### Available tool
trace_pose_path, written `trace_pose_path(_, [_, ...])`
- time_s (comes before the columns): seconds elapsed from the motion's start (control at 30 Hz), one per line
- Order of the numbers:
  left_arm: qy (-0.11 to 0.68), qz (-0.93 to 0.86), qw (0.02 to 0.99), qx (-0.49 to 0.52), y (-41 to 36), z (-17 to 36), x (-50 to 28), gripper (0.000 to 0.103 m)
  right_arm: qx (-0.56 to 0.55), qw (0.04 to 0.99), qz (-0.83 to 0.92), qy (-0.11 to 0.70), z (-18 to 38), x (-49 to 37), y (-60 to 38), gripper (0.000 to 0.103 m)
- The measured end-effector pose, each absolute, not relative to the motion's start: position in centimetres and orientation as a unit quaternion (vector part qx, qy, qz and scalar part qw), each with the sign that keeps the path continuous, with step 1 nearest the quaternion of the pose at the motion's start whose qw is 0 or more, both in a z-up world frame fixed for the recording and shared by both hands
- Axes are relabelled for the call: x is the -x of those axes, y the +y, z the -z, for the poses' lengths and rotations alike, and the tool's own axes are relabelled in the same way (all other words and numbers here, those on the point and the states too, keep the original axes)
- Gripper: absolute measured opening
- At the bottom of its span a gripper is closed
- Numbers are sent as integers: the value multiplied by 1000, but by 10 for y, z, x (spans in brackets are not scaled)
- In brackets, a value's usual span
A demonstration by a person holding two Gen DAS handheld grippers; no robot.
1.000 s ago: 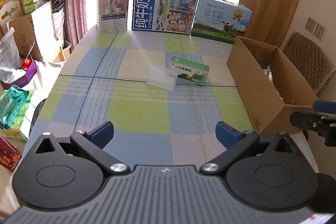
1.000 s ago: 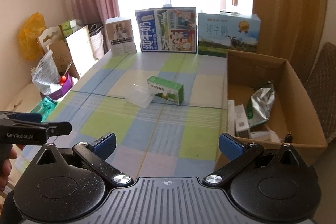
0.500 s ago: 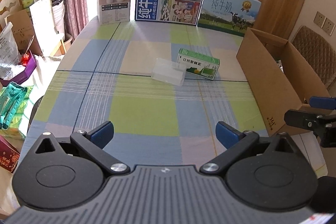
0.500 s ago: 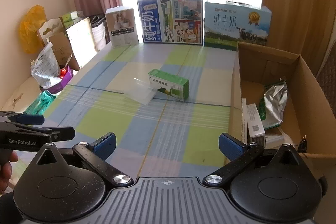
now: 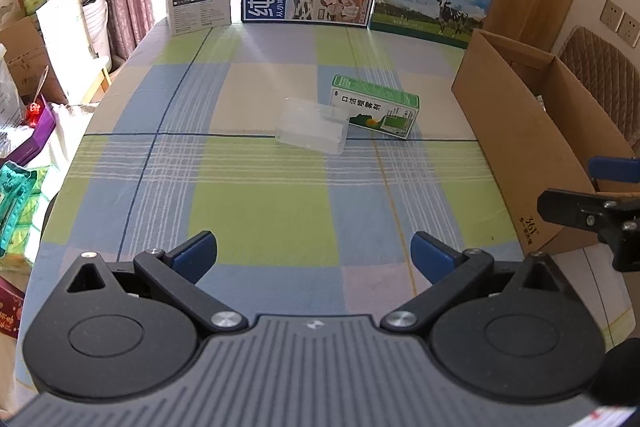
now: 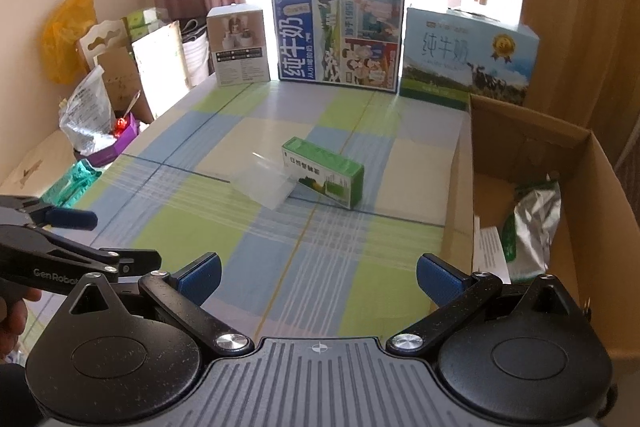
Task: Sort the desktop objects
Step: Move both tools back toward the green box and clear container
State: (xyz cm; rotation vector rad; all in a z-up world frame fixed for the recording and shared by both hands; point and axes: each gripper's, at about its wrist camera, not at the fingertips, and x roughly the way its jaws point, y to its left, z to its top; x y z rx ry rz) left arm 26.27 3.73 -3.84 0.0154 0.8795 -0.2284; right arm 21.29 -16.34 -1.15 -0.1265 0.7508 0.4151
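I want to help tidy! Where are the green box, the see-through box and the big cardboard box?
green box (image 5: 374, 107), left wrist view, front face
see-through box (image 5: 312, 129), left wrist view, top
cardboard box (image 6: 592, 195), right wrist view, inner wall

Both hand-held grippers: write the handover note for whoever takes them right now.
Left hand-held gripper: open, empty, above the near table edge.
Right hand-held gripper: open, empty, beside the cardboard box.
On the checked tablecloth: green carton, with the clear plastic box against its near-left side.
Done: a foil pouch and small packs already lie in the cardboard box.
Left: both table items.
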Motion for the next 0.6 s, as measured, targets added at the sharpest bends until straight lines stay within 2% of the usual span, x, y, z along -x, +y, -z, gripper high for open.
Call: trace_pose_path(0.6, [443,120,887,-57,27,66,-304,101,92,900,-205,374,29,-251,-157,101])
